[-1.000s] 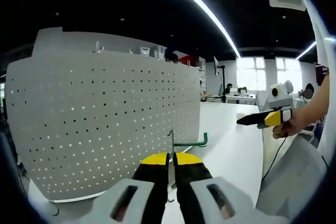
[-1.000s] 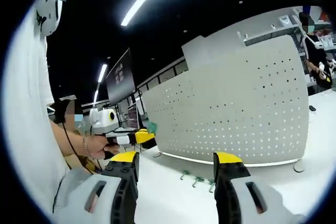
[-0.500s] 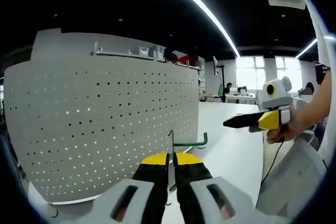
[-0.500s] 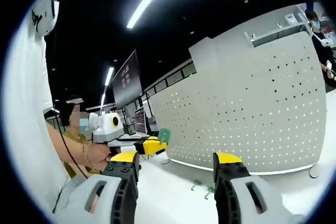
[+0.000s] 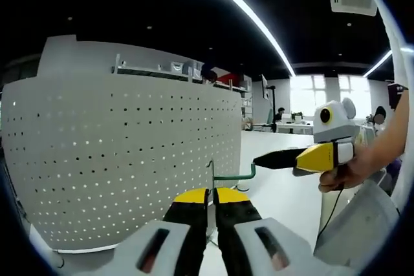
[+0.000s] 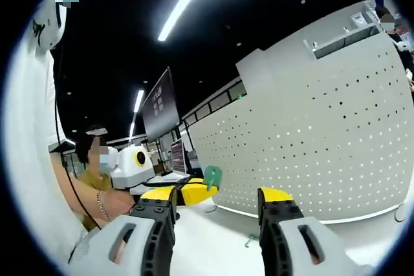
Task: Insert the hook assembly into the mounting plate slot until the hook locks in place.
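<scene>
With the left gripper (image 5: 211, 200) clamped on the green hook (image 5: 228, 176) just in front of the white pegboard (image 5: 129, 159), and the right gripper (image 6: 217, 200) open and empty, the operator should align the hook's prongs squarely with the holes before pressing in.

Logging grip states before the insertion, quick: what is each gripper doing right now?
Left gripper: shut on the green hook, in front of the pegboard.
Right gripper: open, holding nothing.

Open-plan office: desks (image 5: 284, 123), monitor (image 6: 160, 106), ceiling strip lights (image 5: 239, 6)
</scene>
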Motion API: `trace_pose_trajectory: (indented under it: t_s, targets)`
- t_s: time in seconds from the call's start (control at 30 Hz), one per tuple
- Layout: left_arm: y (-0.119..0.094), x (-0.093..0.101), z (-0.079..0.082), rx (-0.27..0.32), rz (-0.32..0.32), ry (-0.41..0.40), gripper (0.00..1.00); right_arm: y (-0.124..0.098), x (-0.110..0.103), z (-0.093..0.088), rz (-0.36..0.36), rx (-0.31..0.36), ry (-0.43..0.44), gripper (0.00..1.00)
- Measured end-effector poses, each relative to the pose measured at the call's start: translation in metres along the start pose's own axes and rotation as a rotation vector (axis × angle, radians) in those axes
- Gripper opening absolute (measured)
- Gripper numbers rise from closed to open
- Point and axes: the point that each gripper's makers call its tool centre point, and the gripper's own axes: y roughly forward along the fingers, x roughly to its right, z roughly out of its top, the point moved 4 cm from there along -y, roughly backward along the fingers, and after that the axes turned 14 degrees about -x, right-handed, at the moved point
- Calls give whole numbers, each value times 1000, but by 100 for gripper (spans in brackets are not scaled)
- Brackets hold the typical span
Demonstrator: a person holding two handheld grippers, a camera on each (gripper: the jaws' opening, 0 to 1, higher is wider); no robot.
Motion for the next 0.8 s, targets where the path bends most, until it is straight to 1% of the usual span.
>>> trace_pose_trajectory:
  t_s: [0.3, 0.47, 0.8]
  targets:
    - [2, 4, 2, 7, 3, -11, 3, 13, -1, 8, 11, 21, 13, 42]
    - [3, 4, 3, 13, 5, -21, 3, 22, -2, 9, 22, 22, 27, 38]
    - [1, 3, 5, 21, 14, -34, 3, 38, -5, 9, 35, 21, 45, 25]
